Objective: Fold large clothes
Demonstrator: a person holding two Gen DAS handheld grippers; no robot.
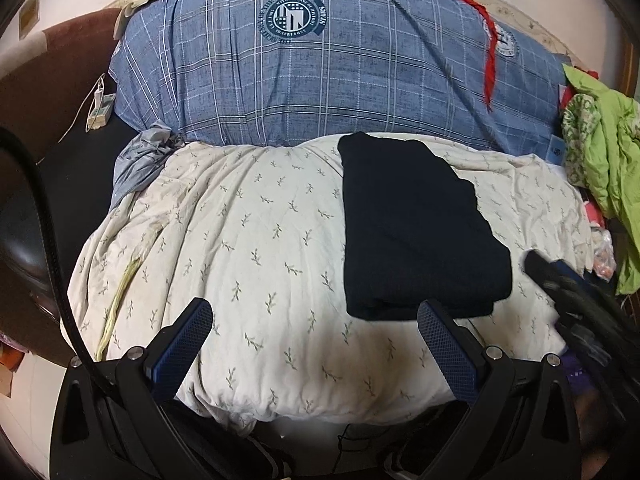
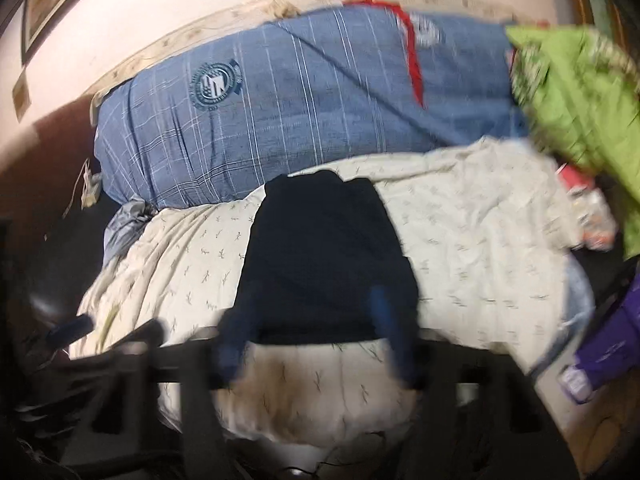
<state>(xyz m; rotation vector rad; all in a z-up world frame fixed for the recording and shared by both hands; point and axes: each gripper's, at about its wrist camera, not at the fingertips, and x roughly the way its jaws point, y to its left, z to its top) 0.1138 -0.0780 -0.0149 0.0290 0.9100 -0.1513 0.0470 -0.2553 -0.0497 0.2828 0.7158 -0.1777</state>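
A dark navy garment (image 1: 416,232) lies folded in a compact rectangle on the white leaf-print quilt (image 1: 256,248). It also shows in the right wrist view (image 2: 324,256), which is motion-blurred. My left gripper (image 1: 316,320) is open and empty, held above the quilt's near edge, with its right finger just before the garment's near edge. My right gripper (image 2: 312,320) is open and empty in front of the garment's near edge. It also shows at the right of the left wrist view (image 1: 568,284), beside the garment.
A blue plaid duvet (image 1: 328,68) with a round emblem is piled behind the quilt, with a red strip (image 1: 490,52) on it. A green garment heap (image 1: 604,160) lies at the right. A power strip (image 1: 100,108) and cable sit at the left. A purple item (image 2: 608,344) is at the right.
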